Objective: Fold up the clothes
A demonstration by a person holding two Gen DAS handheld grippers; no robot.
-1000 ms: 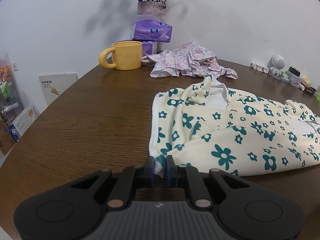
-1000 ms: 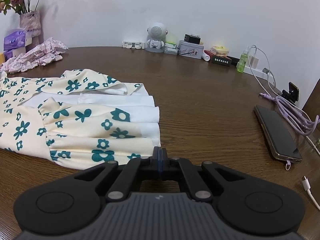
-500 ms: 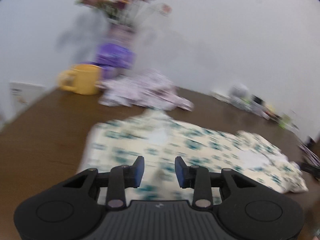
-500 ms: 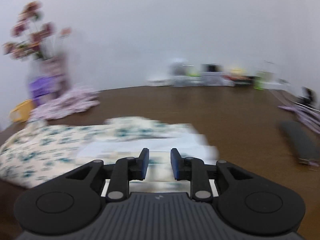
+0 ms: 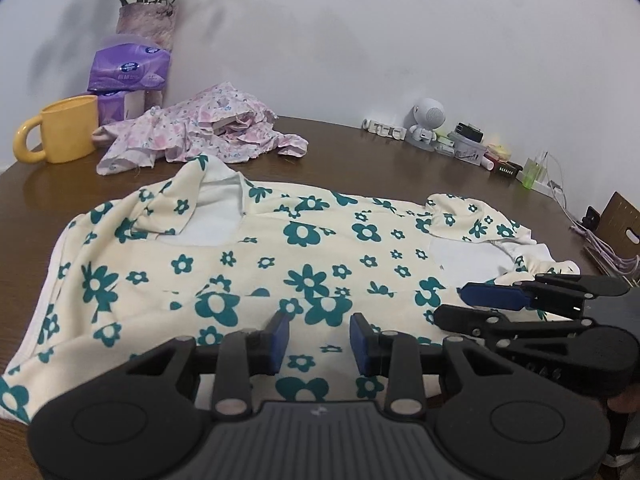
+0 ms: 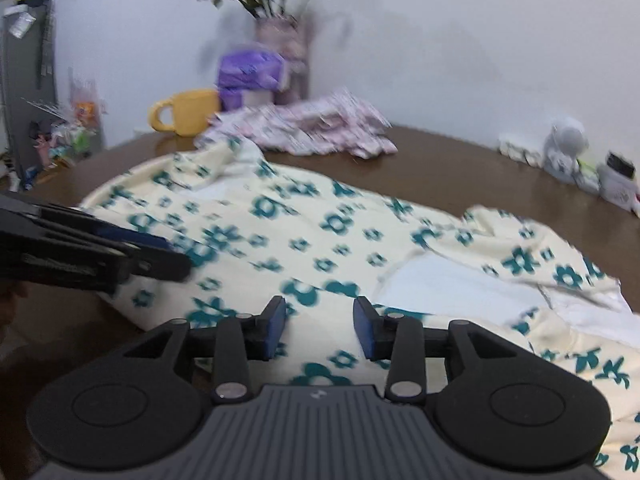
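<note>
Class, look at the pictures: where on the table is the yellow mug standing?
In the left wrist view the yellow mug stands at the far left of the table, beside the crumpled pink garment and in front of the purple tissue packs.

- The left wrist view looks forward from just behind the left gripper [image 5: 316, 338], low and close over the near edge of the floral garment [image 5: 280, 256], facing the back wall.
- The right wrist view sits just behind the right gripper [image 6: 320, 330], equally low and close over the same garment [image 6: 360, 248], aimed more toward the far left corner; it is motion-blurred.
- Each view catches the other gripper from the side: the right gripper [image 5: 532, 308] at the left view's right edge, the left gripper [image 6: 92, 252] at the right view's left edge.
- Both views share the worktop [image 5: 360, 160], yellow mug [image 5: 60, 130], purple tissue pack [image 5: 128, 70], flower vase [image 5: 146, 26], pink crumpled cloth [image 5: 192, 132] and small white robot figure [image 5: 428, 120].
</note>
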